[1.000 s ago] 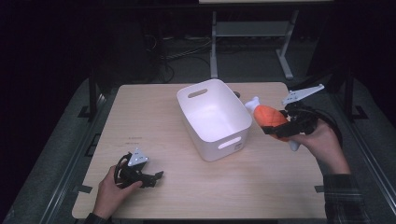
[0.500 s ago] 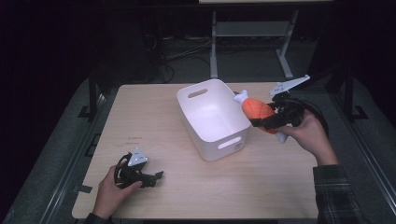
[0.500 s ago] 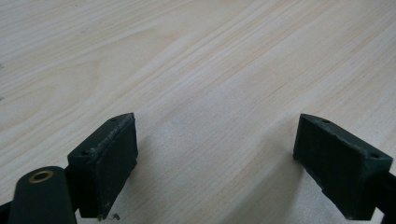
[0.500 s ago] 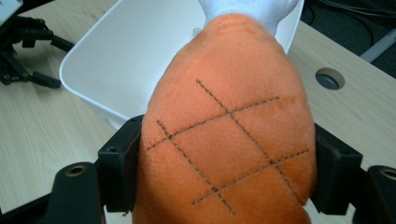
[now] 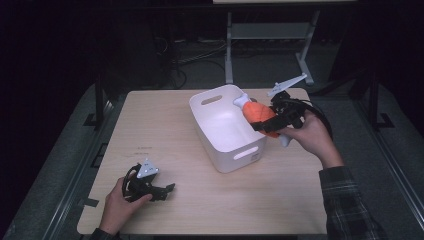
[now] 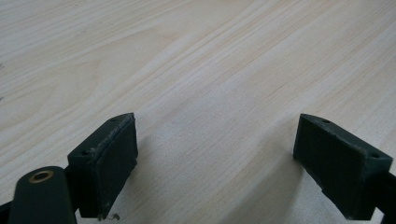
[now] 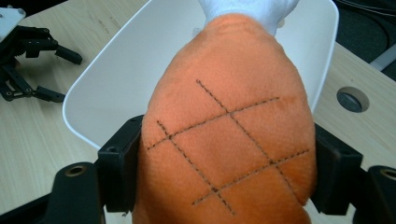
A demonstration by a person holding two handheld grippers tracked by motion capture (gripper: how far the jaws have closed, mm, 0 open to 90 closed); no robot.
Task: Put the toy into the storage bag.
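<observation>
right tool (image 5: 263,121) – grips plush drumstick (image 5: 260,114) | bin (image 5: 222,131) rim below | left tool (image 5: 159,189) apart

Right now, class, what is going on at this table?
A person works with a gripper in each hand. The right gripper is shut on an orange plush drumstick with a white end, holding it over the rim of the white bin in the middle of the wooden table. The left gripper rests open on the table near the front edge, holding nothing.

The right hand-held gripper (image 5: 263,125) carried the orange plush (image 5: 261,116) over the white bin (image 5: 227,160).
</observation>
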